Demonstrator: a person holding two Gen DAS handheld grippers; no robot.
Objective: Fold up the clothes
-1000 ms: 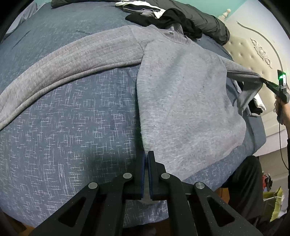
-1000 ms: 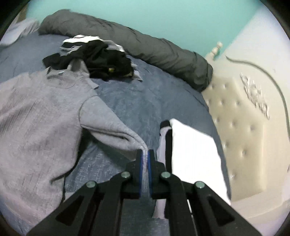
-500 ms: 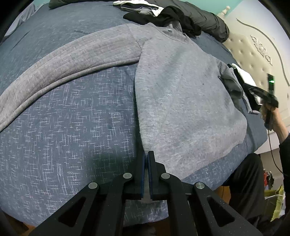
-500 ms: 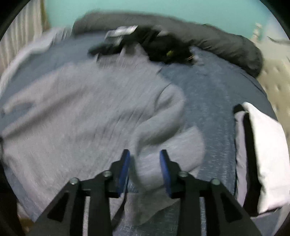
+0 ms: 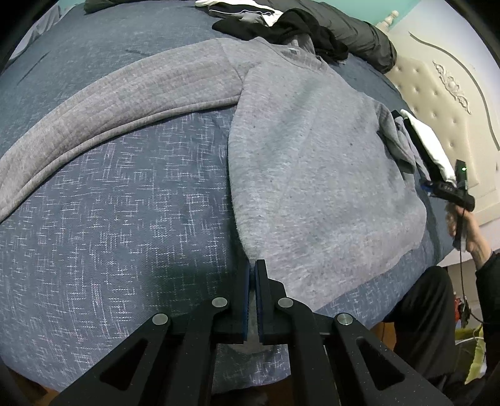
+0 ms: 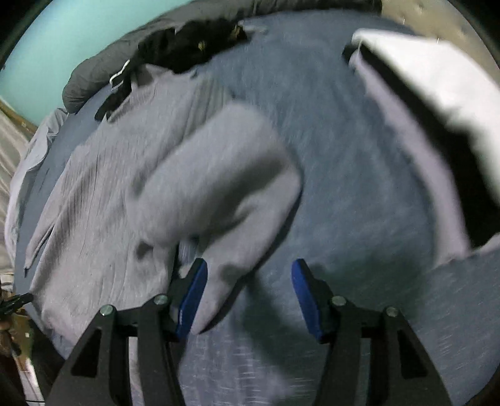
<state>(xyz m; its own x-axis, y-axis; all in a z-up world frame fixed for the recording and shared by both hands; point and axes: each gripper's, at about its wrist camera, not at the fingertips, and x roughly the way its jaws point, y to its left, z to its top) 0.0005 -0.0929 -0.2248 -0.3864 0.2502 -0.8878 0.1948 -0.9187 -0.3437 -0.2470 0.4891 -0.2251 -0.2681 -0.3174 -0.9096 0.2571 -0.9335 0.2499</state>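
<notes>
Lying flat across the blue crosshatch bedspread (image 5: 125,218), the grey sweatshirt (image 5: 312,162) is spreading one ribbed-looking sleeve (image 5: 125,103) out wide in the left wrist view. The left gripper (image 5: 253,265) is pinching the sweatshirt's hem corner, jaws clenched tight on the fuzzy knit. Black clothes (image 5: 297,28) are piling up by the collar, and a folded white garment (image 5: 428,140) is sitting near the tufted headboard (image 5: 447,103).

Over in the blurry right wrist view, the right gripper (image 6: 248,281) is hanging with jaws spread wide, released, and the other sleeve (image 6: 218,187) is flopping bunched between them, its cuff brushing one blue pad (image 6: 192,293).
</notes>
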